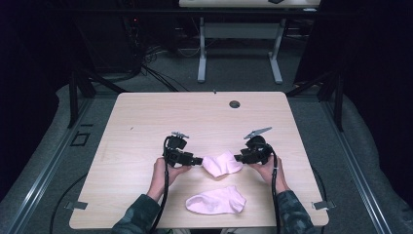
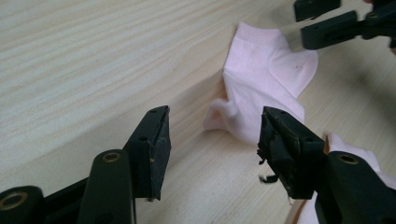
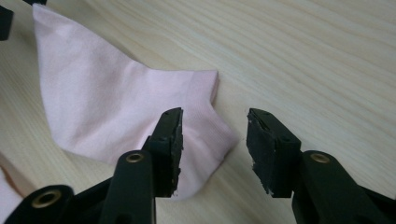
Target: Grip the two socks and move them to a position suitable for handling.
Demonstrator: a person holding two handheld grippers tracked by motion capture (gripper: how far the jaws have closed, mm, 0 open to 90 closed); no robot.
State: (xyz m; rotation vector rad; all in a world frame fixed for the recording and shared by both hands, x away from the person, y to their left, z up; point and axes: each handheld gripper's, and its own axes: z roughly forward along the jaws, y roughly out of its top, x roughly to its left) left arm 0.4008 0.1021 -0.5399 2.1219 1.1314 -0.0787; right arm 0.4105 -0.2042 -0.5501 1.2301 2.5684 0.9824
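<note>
Two pink socks lie on the wooden table (image 1: 146, 117). One crumpled sock (image 1: 222, 163) sits between my two grippers; the other sock (image 1: 216, 201) lies flat nearer the front edge. My left gripper (image 1: 199, 160) is at the crumpled sock's left end, open, with the sock (image 2: 261, 84) just ahead of its jaws (image 2: 212, 140). My right gripper (image 1: 238, 158) is at the sock's right end, open, its jaws (image 3: 214, 140) straddling the sock's edge (image 3: 121, 107) without closing. The right gripper's jaws (image 2: 331, 28) show at the top right of the left gripper view.
A round cable hole (image 1: 234, 104) sits near the table's far edge. Metal clamps (image 1: 77, 205) are at the front corners. A second table's legs (image 1: 201, 53) stand beyond, with cables (image 1: 151, 68) on the floor.
</note>
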